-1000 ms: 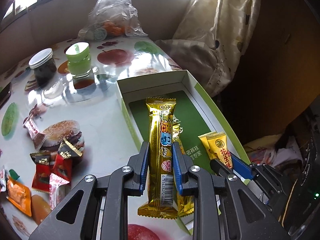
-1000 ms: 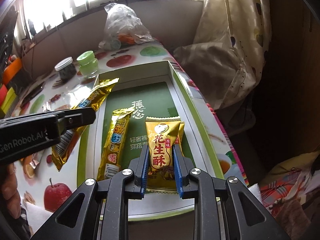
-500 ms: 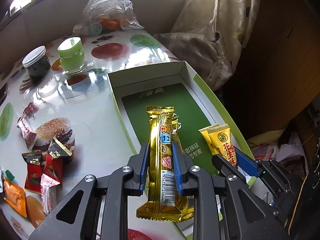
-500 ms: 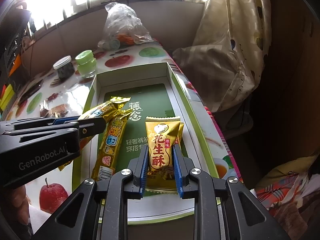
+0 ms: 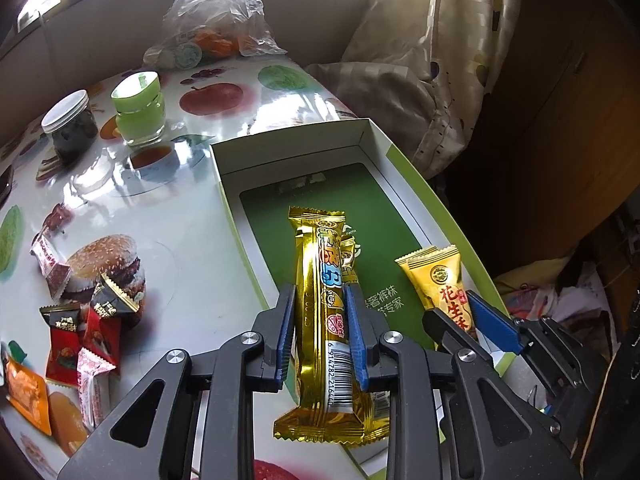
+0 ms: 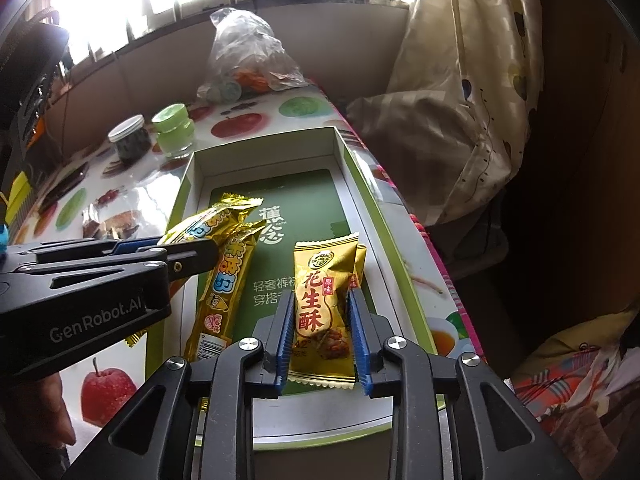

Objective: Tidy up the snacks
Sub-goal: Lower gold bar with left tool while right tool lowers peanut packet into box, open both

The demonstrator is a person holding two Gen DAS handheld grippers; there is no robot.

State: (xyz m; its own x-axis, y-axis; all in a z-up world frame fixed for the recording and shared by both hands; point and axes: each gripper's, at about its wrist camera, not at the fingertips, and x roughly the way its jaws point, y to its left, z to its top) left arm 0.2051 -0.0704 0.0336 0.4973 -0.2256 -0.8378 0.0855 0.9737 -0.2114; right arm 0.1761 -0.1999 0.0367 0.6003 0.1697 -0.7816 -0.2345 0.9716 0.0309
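A green-and-white box (image 5: 288,136) lies open on the fruit-print table. My left gripper (image 5: 318,292) holds a long gold snack bar (image 5: 320,320) over the box's near end, above a second gold bar (image 6: 224,280). Its jaws are starting to open, with the pads still against the wrapper. In the right wrist view this gripper (image 6: 192,256) reaches in from the left. My right gripper (image 6: 322,294) is opening. A gold peanut-crisp packet (image 6: 322,300) lies flat between its fingers, on top of a similar packet in the box, and the pads no longer pinch it.
Several small wrapped snacks (image 5: 80,328) lie loose on the table left of the box. A dark jar (image 5: 70,124), a green jar (image 5: 138,108) and a clear plastic bag (image 5: 216,12) stand further back. A curtain (image 5: 432,60) hangs beyond the table's right edge.
The left gripper carried the gold bar rightwards from beside the box to over the bar inside it. The right gripper stayed put and its fingers spread slightly off the packet.
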